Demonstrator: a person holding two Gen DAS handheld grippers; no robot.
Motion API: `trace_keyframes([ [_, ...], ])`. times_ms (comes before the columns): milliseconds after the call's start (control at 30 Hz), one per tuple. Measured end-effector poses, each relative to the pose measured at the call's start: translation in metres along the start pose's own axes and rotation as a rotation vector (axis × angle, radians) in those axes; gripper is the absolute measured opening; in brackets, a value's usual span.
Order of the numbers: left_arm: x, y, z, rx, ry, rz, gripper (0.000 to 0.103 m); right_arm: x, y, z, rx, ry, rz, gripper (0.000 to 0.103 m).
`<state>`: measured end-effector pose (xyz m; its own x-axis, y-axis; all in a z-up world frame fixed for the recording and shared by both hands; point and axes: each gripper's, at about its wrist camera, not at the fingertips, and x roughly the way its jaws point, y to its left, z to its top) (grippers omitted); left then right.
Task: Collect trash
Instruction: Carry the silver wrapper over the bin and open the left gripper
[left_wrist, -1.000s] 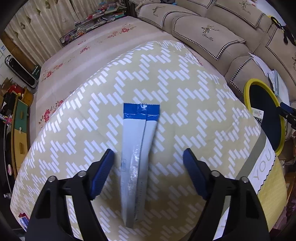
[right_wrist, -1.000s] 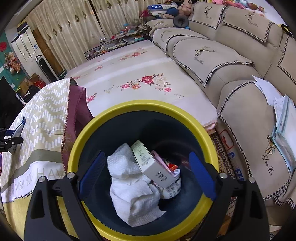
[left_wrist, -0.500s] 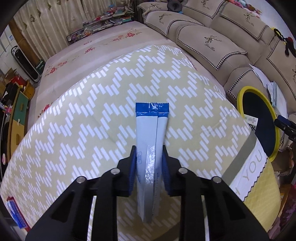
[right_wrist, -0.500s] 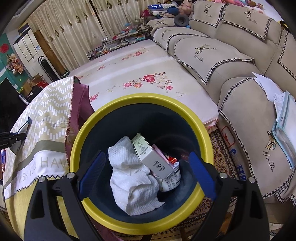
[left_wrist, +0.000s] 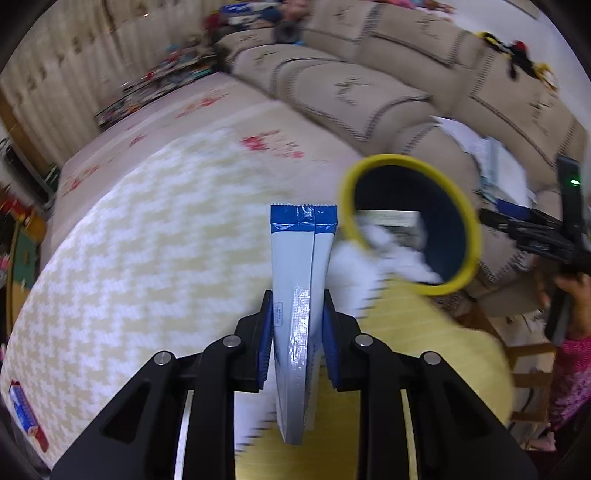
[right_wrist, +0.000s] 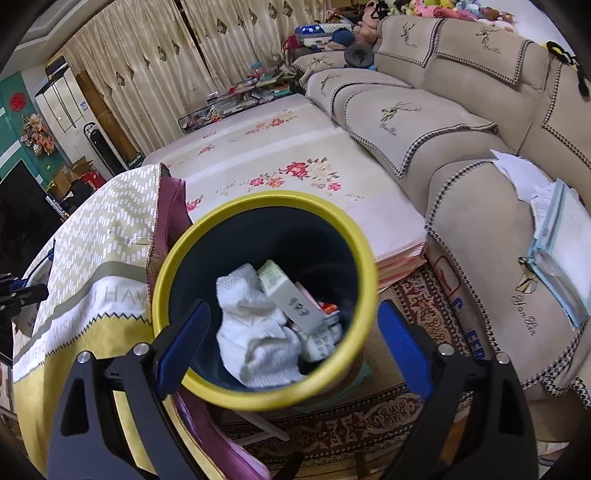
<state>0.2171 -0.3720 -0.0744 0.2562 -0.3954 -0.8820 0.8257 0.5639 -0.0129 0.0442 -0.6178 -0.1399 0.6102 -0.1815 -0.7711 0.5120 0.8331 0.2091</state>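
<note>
Blue-and-white wrapper (left_wrist: 301, 280) in left hand-held gripper (left_wrist: 298, 325), near yellow-rimmed bin (left_wrist: 410, 225).

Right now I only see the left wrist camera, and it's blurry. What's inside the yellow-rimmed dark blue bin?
Observer: A crumpled white cloth, with a small pale cardboard box leaning on it.
Operator: Are the other tongs open?
Observer: Yes, the right tongs stand wide open over the yellow-rimmed dark blue bin, holding nothing.
Operator: What's next to the bin?
Observer: A maroon cloth hangs down beside its rim.
</note>
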Motion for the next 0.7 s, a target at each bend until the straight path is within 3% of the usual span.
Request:
trace_keyframes([
  [200, 0.011, -0.086, 0.034, 0.110, -0.004, -0.082, 0.024, -0.027, -0.027, -0.011, 0.019, -0.031, -0.028, 0.088],
  [367, 0.050, -0.135, 0.066, 0.157, 0.033, -0.103, 0.024, -0.051, -0.046, -0.016, 0.032, -0.069, -0.050, 0.088],
  [700, 0.150, -0.156, 0.115, 0.130, 0.113, -0.046, 0.025, -0.063, -0.070, -0.023, 0.058, -0.087, -0.056, 0.088],
])
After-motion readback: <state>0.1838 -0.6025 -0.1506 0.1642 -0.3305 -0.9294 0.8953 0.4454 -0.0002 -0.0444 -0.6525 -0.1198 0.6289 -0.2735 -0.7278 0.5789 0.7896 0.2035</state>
